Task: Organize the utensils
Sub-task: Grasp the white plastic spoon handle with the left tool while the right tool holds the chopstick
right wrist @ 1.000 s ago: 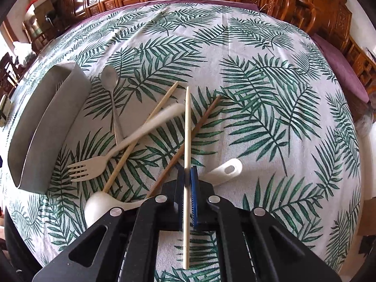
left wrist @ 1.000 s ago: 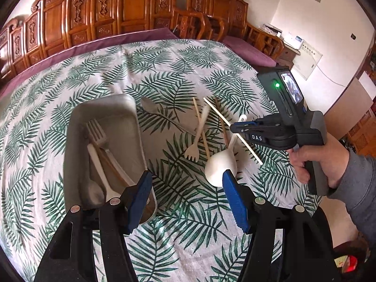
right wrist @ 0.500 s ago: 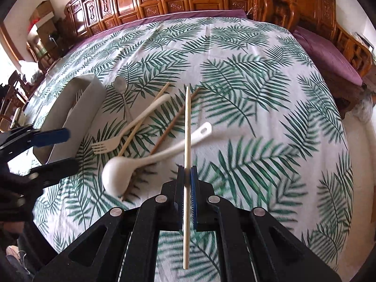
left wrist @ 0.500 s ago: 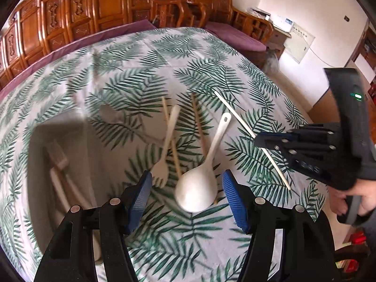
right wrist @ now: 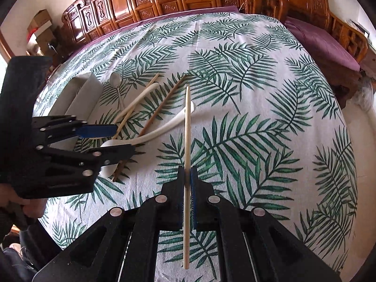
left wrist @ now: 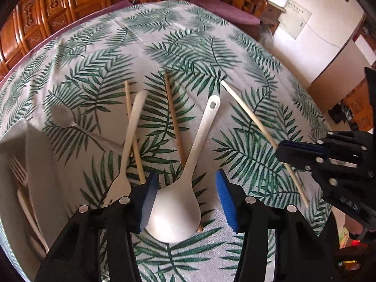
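A white serving spoon (left wrist: pixel 181 206) lies on the leaf-print cloth, and its bowl sits between the blue pads of my left gripper (left wrist: pixel 186 199). The jaws are closing; the right pad still stands clear of the bowl. My right gripper (right wrist: pixel 187 181) is shut on a pale chopstick (right wrist: pixel 187 122) and holds it above the cloth to the right of the pile; that chopstick (left wrist: pixel 249 117) also shows in the left wrist view. A white fork (left wrist: pixel 135 117), a metal spoon (left wrist: pixel 63 117), a brown chopstick (left wrist: pixel 172 115) and another pale chopstick (left wrist: pixel 127 98) lie loose.
A grey tray (left wrist: pixel 14 188) at the left holds a fork (left wrist: pixel 20 171) and other utensils. Carved wooden chairs ring the far side of the round table. The right half of the cloth (right wrist: pixel 270 117) carries nothing.
My left gripper has swung right from over the tray, come down around the white spoon's bowl, and its jaws have narrowed. My right gripper has carried the pale chopstick away from the pile.
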`<move>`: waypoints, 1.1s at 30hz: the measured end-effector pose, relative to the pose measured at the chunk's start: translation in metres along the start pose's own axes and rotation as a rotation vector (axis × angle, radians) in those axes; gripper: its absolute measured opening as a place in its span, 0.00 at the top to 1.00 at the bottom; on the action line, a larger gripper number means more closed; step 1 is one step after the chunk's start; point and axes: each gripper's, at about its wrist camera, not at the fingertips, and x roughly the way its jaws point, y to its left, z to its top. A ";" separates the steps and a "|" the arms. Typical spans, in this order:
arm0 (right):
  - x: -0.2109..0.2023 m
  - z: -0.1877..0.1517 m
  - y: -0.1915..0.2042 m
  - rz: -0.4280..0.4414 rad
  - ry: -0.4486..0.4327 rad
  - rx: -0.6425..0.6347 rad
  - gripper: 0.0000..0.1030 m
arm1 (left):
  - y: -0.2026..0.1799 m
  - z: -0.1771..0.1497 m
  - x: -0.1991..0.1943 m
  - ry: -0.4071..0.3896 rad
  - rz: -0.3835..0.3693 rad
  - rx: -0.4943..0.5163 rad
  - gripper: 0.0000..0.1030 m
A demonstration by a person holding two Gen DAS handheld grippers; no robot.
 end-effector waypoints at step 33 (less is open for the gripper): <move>-0.015 -0.014 0.013 0.010 -0.017 -0.003 0.94 | -0.012 -0.016 -0.012 -0.001 0.029 0.029 0.92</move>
